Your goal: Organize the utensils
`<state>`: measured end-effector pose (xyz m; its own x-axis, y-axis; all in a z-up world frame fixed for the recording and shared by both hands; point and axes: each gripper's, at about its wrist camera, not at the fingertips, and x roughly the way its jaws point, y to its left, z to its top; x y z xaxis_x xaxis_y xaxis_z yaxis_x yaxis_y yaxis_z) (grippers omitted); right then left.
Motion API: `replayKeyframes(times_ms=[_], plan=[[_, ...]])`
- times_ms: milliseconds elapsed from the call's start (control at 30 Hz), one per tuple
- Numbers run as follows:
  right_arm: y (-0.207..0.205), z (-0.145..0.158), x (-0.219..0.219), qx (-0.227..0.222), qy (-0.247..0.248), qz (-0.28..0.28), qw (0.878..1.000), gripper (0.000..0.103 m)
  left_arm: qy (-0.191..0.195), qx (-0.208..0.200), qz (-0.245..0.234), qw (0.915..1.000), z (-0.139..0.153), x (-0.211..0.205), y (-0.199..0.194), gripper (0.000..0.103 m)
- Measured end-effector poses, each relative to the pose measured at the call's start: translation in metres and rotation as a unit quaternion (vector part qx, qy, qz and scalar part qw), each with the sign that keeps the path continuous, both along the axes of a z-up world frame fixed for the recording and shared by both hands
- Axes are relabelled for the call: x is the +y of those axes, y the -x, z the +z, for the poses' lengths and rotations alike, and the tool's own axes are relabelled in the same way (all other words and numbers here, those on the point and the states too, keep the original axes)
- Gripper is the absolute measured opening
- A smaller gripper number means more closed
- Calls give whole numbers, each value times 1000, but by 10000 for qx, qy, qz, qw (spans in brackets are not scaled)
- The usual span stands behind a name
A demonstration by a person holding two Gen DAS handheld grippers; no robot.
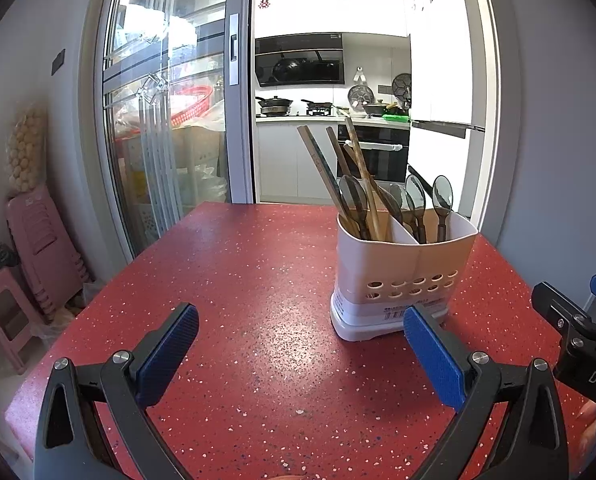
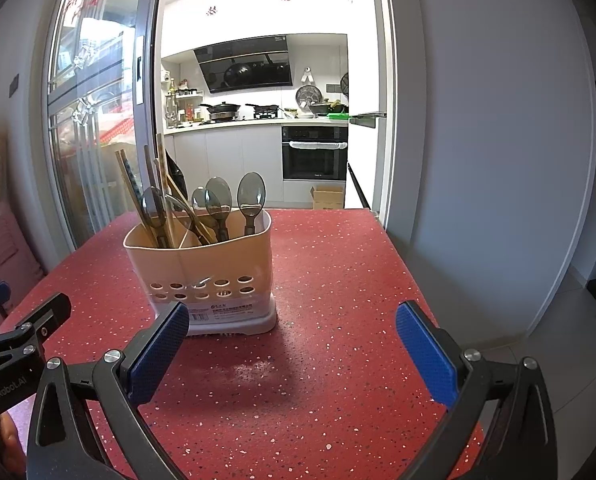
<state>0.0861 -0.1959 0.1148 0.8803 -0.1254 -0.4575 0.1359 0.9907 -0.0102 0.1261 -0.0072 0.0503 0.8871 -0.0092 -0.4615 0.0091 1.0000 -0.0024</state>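
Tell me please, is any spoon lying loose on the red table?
No, the spoons all stand in the holder; the red table around it is bare.

Home kitchen: stove [image 2: 244, 114], oven [image 2: 315, 153], range hood [image 2: 244, 66] beyond red table [image 2: 338, 280].

The red speckled stone-like desk [image 1: 258, 280] looks slightly glossy. The cream plastic utensil holder [image 2: 202, 264] is smooth and matt. It carries translucent grey plastic spoons [image 2: 251, 196] and wooden chopsticks [image 1: 318, 160].
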Motion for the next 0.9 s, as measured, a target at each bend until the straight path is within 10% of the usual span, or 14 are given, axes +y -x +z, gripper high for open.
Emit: replayKeyframes(times_ms=[900], plan=[[-1, 1, -3, 48, -49, -4, 10000, 103, 25, 68, -2, 10000, -2, 0, -1, 103]])
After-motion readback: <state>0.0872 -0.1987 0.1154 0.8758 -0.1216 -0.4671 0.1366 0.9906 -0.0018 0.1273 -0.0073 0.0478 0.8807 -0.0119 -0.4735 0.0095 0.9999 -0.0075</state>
